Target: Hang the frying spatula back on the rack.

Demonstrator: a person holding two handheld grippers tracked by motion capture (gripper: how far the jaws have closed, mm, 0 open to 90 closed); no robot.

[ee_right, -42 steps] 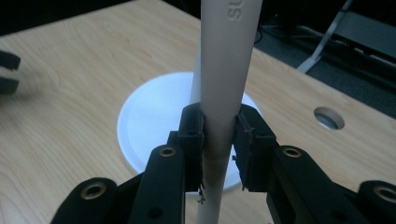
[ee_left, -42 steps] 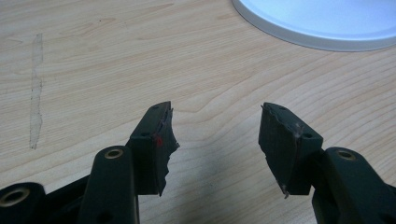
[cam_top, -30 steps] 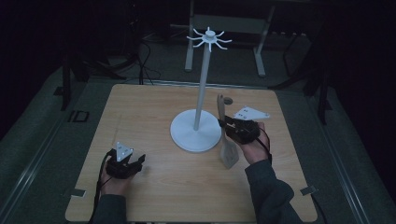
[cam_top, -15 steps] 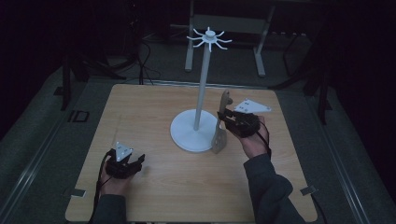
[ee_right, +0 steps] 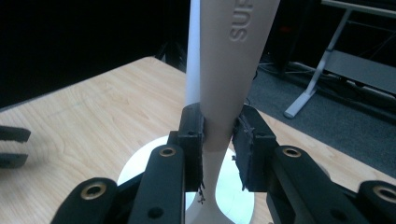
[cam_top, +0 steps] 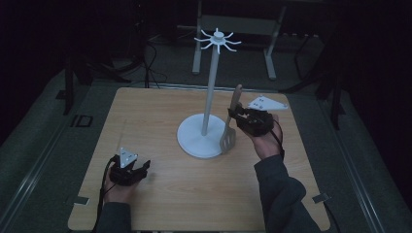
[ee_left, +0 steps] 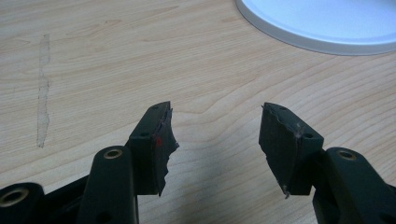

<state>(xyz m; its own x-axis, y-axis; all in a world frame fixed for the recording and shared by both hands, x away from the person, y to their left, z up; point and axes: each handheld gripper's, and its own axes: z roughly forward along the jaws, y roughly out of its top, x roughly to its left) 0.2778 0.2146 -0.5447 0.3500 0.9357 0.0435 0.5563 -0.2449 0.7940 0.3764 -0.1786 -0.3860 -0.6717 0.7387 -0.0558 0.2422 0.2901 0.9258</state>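
- Pale plastic spatula point(cam_top: 232, 122) is clamped in the right gripper point(cam_top: 240, 118), held near upright with the slotted blade hanging down at 6 o'clock and the handle tip rising to 12 o'clock, just beside the white stand point(cam_top: 209, 99) on the wooden table point(cam_top: 194, 194).
- Right gripper view: both black jaws are closed flat against the narrow neck of the handle point(ee_right: 224, 107), below raised lettering; the stand's pole runs directly behind it.
- Blade sits over the 3 o'clock edge of the stand's round base; whether it touches the base, cannot tell.
- Left gripper point(ee_left: 215, 140) rests low at the table's 7 o'clock corner, jaws spread wide with nothing between them, bare wood beneath, base rim at its 1 o'clock.
- Handling judgement: spatula looks light and stiff, a one-piece moulding; smooth plastic may twist or slide in the pads if swung quickly.
- Grip judgement: the neck hold is secure enough for lifting; blade weight below keeps it hanging plumb.
- Hooks point(cam_top: 218, 40) at the pole top are thin; any hanging hole at the handle end is not resolvable.
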